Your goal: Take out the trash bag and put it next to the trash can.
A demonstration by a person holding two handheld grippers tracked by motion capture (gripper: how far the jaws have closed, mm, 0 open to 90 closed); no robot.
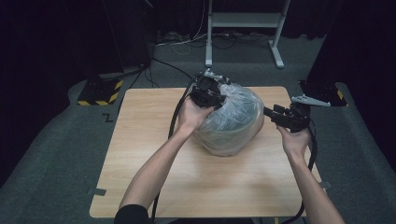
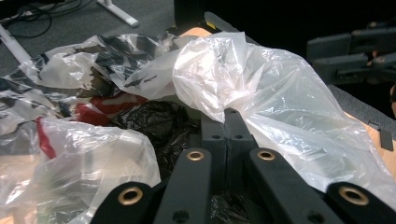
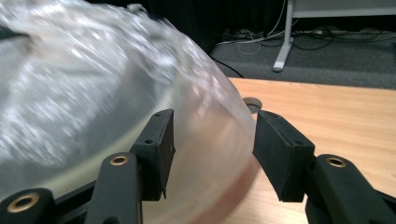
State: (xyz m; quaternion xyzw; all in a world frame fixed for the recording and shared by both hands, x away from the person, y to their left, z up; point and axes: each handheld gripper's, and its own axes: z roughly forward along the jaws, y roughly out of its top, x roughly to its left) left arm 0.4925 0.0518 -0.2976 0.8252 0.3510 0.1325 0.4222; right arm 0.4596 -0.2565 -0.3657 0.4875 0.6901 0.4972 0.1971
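Between the two tongs, near the middle of the counter [image 1: 154, 186], stands a round tub wrapped in a clear plastic bag [image 1: 233, 119]. The left tongs [image 1: 208, 95] sit on top of the bag at its far left shoulder; their jaws are pressed fully together with a fold of the clear film [image 2: 219, 79] pinched at the tips. Just beyond those tips, inside the opened top, lie crumpled black, red and white plastic scraps [image 2: 116, 109]. The right tongs [image 1: 275, 113] hover at the bag's right flank, jaws roughly half apart and holding nothing; the bag's curved side [image 3: 210, 135] bulges into the gap between them, though whether the pads touch it I cannot tell. Past the right tongs, a grey frame leg [image 3: 285, 35] stands on the floor.
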